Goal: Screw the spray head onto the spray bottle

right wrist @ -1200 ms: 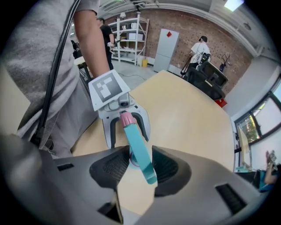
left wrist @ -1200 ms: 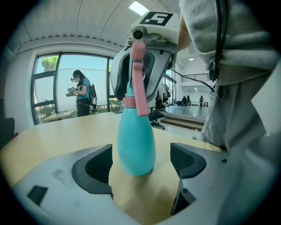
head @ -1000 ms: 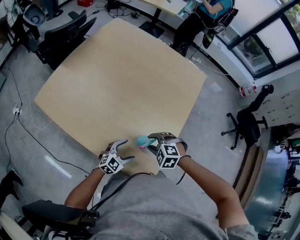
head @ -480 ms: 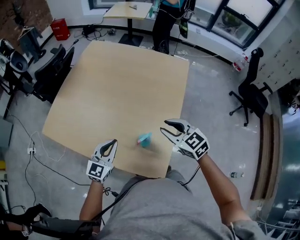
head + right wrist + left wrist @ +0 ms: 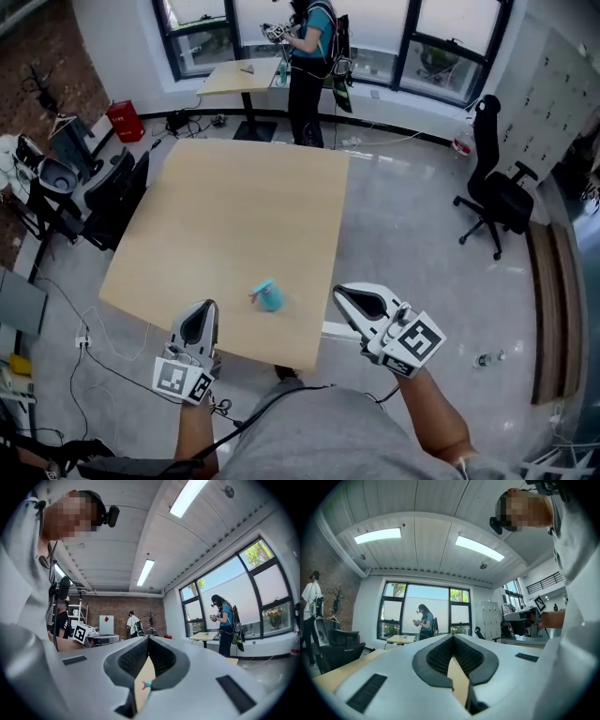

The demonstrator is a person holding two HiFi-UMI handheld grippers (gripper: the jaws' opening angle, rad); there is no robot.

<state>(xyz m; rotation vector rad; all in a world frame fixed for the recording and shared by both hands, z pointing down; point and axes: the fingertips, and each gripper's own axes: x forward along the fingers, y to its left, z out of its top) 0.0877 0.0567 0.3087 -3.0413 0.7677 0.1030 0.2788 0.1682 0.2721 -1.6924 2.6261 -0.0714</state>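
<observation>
A small teal spray bottle (image 5: 267,296) with a bit of pink at its left side rests on the wooden table (image 5: 234,216), close to the near edge. Nothing holds it. My left gripper (image 5: 206,310) is raised at the table's near edge, left of the bottle, its jaws shut and empty. My right gripper (image 5: 342,294) hovers off the table's near right corner, jaws closed in the last half second with nothing between them. In the left gripper view the left gripper (image 5: 452,638) points level across the room. Below the right gripper (image 5: 147,640), the bottle (image 5: 147,685) shows as a speck.
Black office chairs (image 5: 89,202) stand left of the table and another chair (image 5: 497,197) on the right. A person (image 5: 307,52) stands by a small desk (image 5: 239,77) near the windows. Cables (image 5: 89,342) lie on the floor at the left.
Both grippers have lifted up and away from the bottle, which stays on the table. The left jaws shut first, then the right ones. The head view has tilted up towards the room.
</observation>
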